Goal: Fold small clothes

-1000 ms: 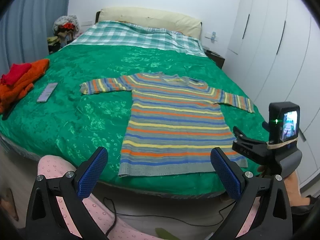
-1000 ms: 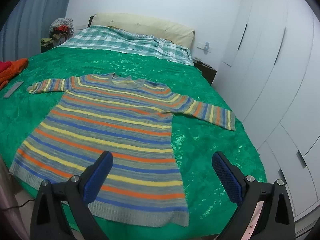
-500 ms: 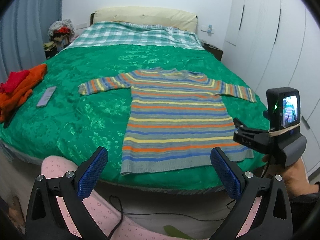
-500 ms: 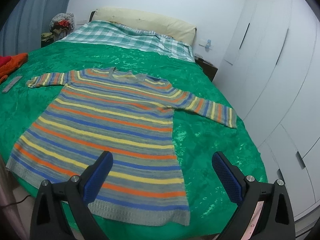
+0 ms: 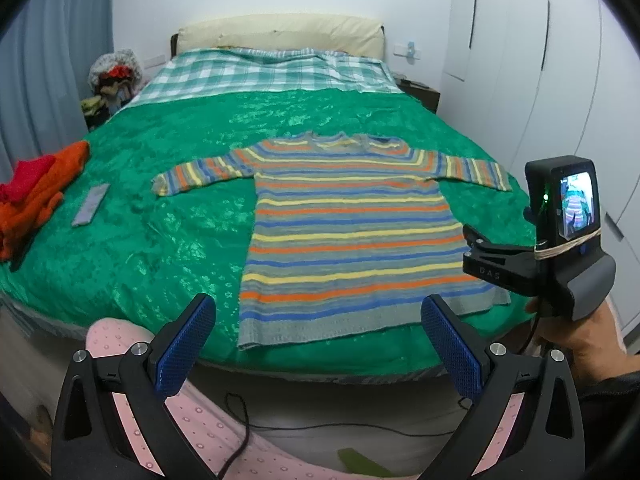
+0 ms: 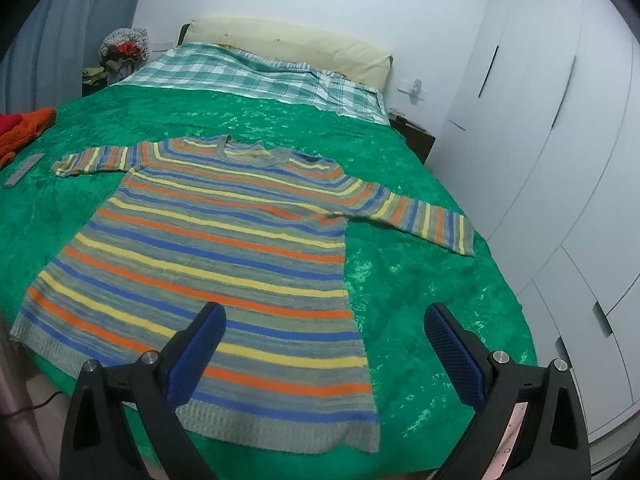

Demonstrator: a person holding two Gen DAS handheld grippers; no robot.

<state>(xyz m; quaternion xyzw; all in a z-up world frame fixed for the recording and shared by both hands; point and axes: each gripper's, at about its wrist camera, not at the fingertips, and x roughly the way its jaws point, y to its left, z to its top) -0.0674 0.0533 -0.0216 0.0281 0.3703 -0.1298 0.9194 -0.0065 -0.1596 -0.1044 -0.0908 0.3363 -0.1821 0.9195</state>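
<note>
**Lying flat on the bed, not yet folded**

Lying spread face-up on the green bedspread (image 5: 168, 240): a striped sweater (image 5: 348, 240) in orange, yellow, blue and grey bands, hem toward the near edge of the bed, neckline toward the pillows, both sleeves stretched out to the sides. Hovering short of the bed's near edge, the left gripper (image 5: 318, 344), jaws spread wide, blue pads empty, touching nothing. Hanging over the sweater's hem on its right-hand side, the right gripper (image 6: 326, 356), likewise wide apart and empty; seen from the left wrist view as a black body with a lit screen, held in the right hand (image 5: 576, 332) just off the bed's right side.

Resting on the bedspread well to the left of the sweater: a grey remote (image 5: 91, 204), and beyond it, at the bed's left edge, a heap of orange and red clothes (image 5: 36, 192). Covering the head of the bed, a green-and-white checked blanket (image 5: 264, 72) below a cream pillow (image 5: 280, 32). Standing along the right wall, white wardrobe doors (image 6: 560, 160). Showing at the bottom of the left wrist view, pink dotted fabric (image 5: 208, 432) and a dark cable on the floor.
</note>
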